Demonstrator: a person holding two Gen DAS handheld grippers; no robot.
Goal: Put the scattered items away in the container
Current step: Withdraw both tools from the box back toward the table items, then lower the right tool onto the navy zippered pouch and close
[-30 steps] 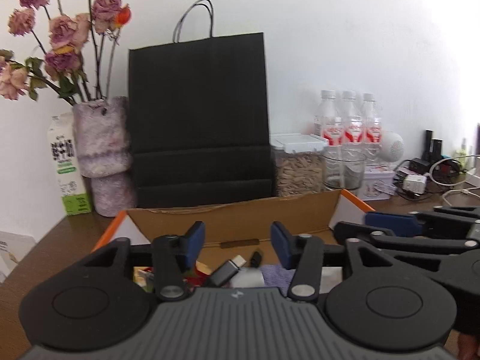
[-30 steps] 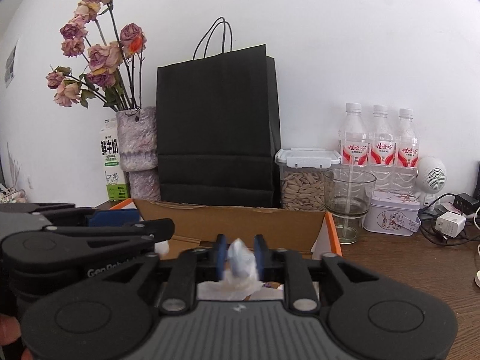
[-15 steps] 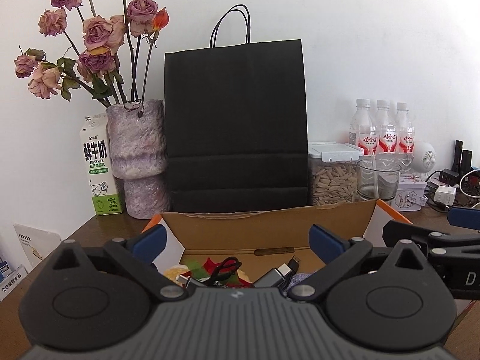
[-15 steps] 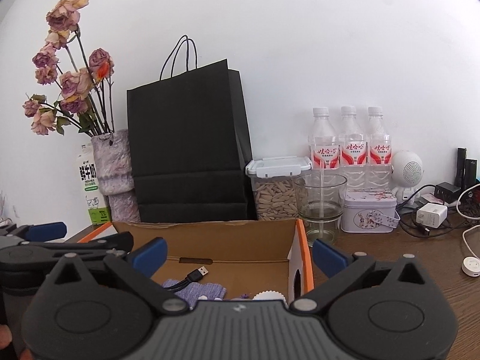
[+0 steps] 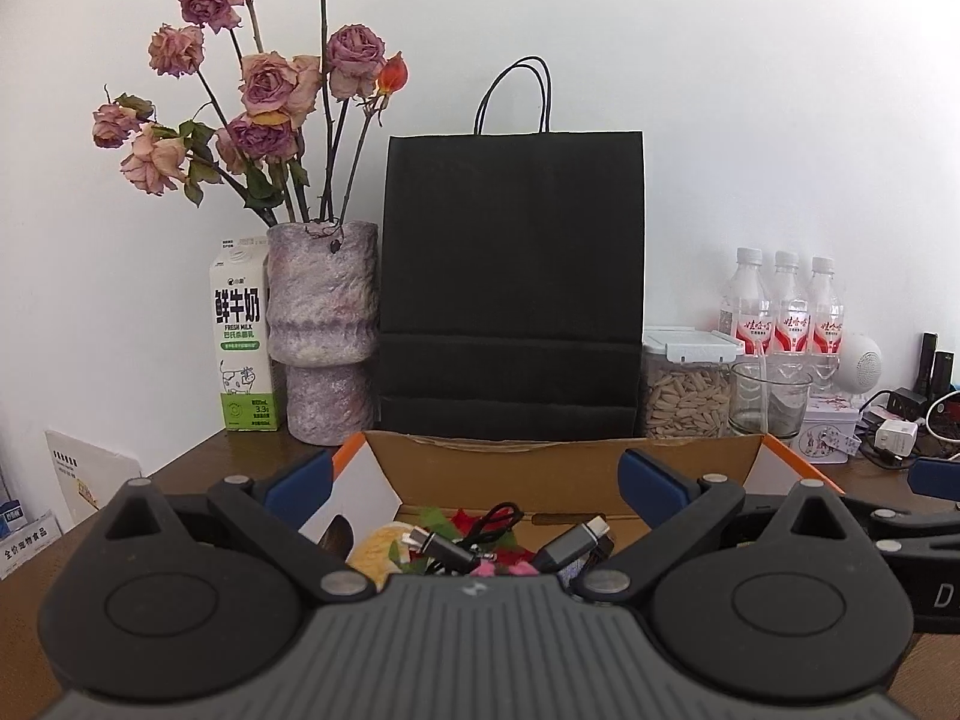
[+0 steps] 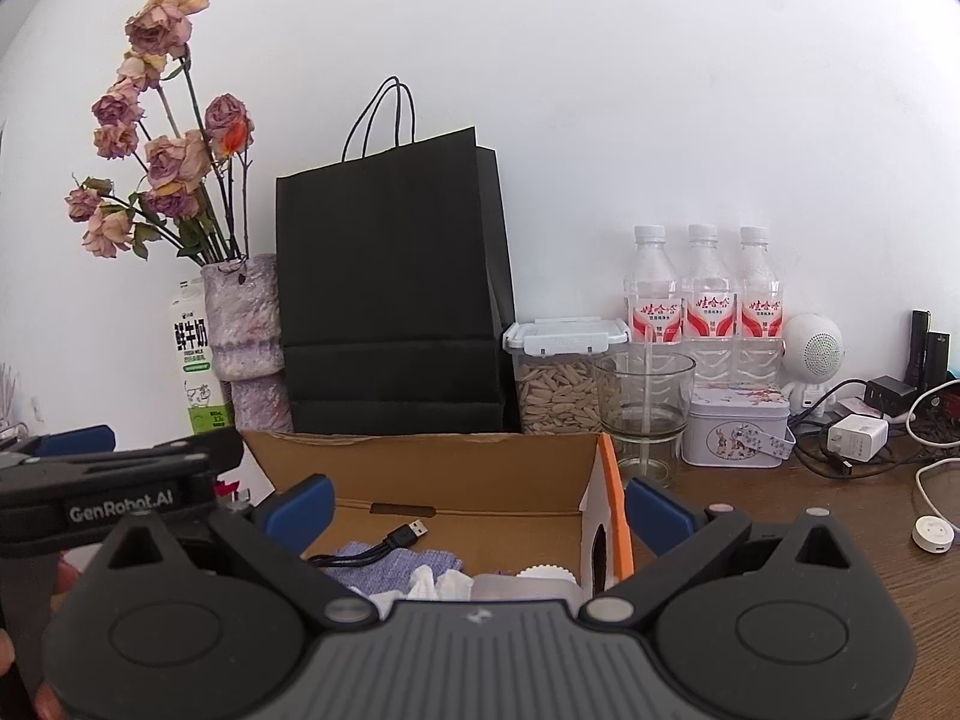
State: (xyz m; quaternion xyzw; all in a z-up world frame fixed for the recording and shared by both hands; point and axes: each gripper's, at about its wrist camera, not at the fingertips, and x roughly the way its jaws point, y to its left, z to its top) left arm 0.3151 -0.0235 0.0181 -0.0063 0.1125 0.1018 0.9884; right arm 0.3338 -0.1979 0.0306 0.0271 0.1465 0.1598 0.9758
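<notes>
Both grippers hide the cardboard box's (image 5: 564,468) front. Left gripper (image 5: 474,480) and right gripper (image 6: 480,507) fingers spread apart, empty, cables (image 5: 444,543) lying below between them.

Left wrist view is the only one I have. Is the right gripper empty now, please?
Observer: Yes. The right gripper is open; its jaws have just been opening, and nothing is between them.
Operator: What lies under it in the box?
Observer: A black USB cable lies across a purple cloth inside the cardboard box.
Operator: Is anything outside, on the right?
Observer: A small white puck on a white cord lies on the table, right of the box.
</notes>
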